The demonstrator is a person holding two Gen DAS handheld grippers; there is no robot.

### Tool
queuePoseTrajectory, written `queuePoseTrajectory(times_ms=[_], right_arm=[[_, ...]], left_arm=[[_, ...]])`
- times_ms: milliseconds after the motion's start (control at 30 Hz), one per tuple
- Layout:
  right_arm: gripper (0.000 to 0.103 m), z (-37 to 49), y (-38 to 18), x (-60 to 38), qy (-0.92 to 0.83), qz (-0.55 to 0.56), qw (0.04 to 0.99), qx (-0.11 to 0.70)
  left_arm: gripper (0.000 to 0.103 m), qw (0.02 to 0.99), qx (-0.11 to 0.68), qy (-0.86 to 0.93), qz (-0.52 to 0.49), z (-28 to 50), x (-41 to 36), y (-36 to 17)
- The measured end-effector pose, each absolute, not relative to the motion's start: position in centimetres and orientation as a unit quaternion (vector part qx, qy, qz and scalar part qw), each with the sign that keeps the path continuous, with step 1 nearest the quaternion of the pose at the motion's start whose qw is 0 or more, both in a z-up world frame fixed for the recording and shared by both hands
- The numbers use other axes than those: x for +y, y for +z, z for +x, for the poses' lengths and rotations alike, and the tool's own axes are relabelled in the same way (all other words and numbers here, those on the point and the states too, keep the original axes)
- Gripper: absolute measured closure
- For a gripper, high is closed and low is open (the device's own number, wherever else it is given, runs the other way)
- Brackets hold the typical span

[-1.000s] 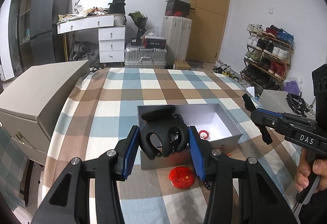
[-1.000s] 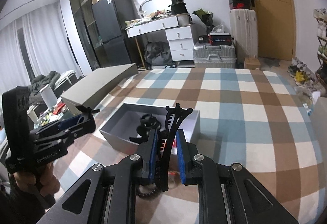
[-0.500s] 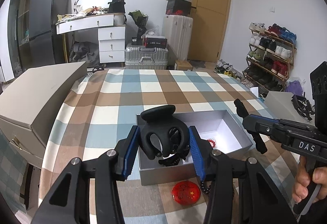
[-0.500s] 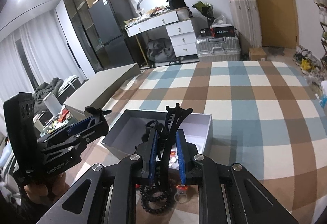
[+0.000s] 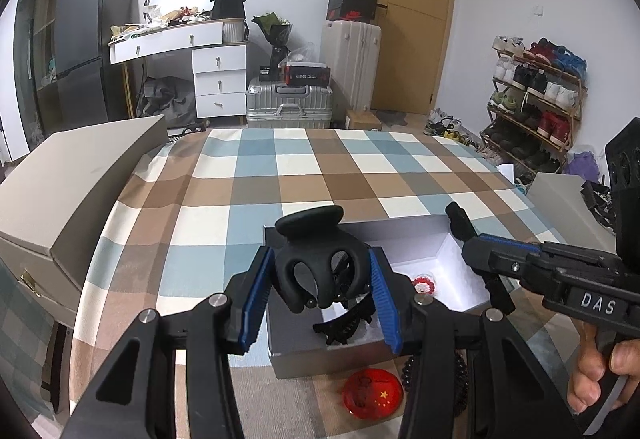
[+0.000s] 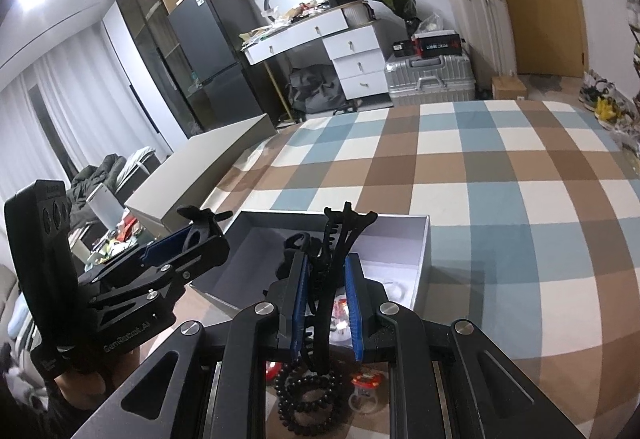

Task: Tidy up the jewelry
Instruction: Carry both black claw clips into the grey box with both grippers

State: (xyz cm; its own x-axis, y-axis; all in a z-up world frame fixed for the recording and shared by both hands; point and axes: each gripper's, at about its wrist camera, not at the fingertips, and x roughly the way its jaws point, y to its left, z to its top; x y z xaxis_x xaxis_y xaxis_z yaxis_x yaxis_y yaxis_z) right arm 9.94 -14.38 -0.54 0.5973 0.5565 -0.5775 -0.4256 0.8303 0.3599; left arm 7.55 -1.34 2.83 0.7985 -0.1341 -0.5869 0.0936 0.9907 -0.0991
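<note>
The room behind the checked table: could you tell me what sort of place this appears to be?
Most likely a lived-in bedroom or studio flat at home: a shoe rack full of trainers, suitcases stacked by a wooden door, and a cluttered white dressing desk beside a dark fridge.

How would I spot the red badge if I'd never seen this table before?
Find the checked tablecloth and the open grey box on it. The red badge lies flat on the cloth just outside the box's near wall, beside a black bead bracelet. It is the only glossy red disc, with small yellow stars on it.
</note>
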Motion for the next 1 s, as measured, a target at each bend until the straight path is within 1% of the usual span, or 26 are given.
queuePoseTrajectory(times_ms=[400,567,1000], right_arm=[[0.086,10.5,-1.1,-13.5,0.272,0.081,0.89,0.358],[0.086,10.9,-1.8,-13.4,0.276,0.081,0.885,0.367],[0.086,10.9,-1.8,-13.3,0.274,0.076,0.886,0.366]], left_arm=[[0.062,0.944,0.327,-0.045,-0.02,8.6,-1.7,1.8],[0.062,0.945,0.326,-0.039,0.001,8.5,-2.2,1.5],[0.062,0.941,0.335,-0.045,0.002,8.6,-2.3,1.0]])
